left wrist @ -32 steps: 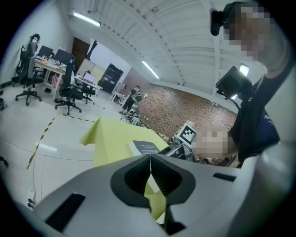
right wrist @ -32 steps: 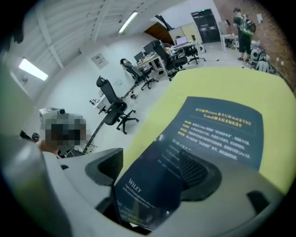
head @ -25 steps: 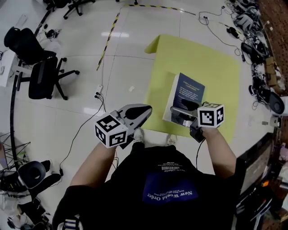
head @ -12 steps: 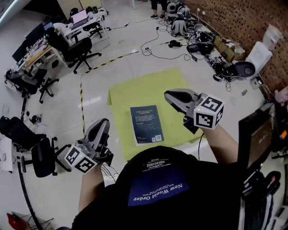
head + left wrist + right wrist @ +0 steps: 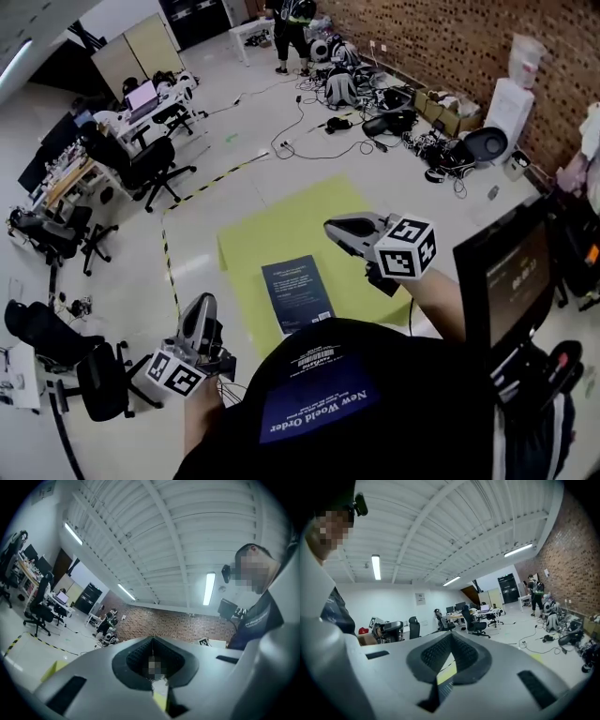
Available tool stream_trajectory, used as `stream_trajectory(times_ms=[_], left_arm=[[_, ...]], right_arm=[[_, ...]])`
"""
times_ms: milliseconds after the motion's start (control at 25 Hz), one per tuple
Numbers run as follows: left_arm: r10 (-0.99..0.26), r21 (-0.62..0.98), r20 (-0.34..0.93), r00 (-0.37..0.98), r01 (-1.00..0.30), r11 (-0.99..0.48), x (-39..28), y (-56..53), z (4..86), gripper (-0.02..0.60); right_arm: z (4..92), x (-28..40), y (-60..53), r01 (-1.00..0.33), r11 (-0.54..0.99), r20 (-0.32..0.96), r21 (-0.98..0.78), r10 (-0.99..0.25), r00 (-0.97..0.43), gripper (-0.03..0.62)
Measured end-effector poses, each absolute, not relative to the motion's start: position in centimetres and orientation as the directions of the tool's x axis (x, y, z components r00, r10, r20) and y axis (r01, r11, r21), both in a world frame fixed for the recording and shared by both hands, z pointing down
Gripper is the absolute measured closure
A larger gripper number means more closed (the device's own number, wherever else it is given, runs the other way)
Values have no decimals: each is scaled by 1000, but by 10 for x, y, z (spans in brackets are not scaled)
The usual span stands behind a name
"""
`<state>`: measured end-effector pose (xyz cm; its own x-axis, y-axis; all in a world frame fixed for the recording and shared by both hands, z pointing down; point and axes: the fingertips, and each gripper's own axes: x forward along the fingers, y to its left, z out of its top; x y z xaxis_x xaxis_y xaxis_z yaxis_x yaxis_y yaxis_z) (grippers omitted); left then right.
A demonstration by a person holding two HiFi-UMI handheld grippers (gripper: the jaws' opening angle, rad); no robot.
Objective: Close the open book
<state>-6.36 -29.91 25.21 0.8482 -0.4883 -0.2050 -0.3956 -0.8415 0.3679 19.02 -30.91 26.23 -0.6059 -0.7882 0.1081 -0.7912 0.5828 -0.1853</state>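
Note:
The dark blue book point(image 5: 296, 293) lies closed and flat on the yellow mat point(image 5: 281, 225) on the floor, in front of the person who holds the grippers. My right gripper point(image 5: 330, 226) hangs in the air to the right of the book, pointing left, well above it. Its jaws have just been closing and stand shut with nothing between them point(image 5: 450, 638). My left gripper point(image 5: 202, 302) is raised at the lower left, off the mat, with its jaws together and empty point(image 5: 152, 640). Neither gripper touches the book.
Office chairs point(image 5: 141, 164) and desks stand at the left. Cables and bags point(image 5: 375, 117) lie along the brick wall at the back right. A monitor point(image 5: 511, 277) stands close at the right. A yellow-black tape line point(image 5: 211, 185) runs behind the mat.
Both grippers have risen from near the book; the right one left the book's near edge and closed. The head view has lifted, showing more of the room.

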Motion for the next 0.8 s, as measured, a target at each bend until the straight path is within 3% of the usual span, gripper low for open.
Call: stream_trajectory(times_ms=[800], left_arm=[[-489,357,-181,854,-406,-841,-69,-296,252,574]], right_arm=[[262,163,-314,-739,660,116,-139,-730,-674,609]])
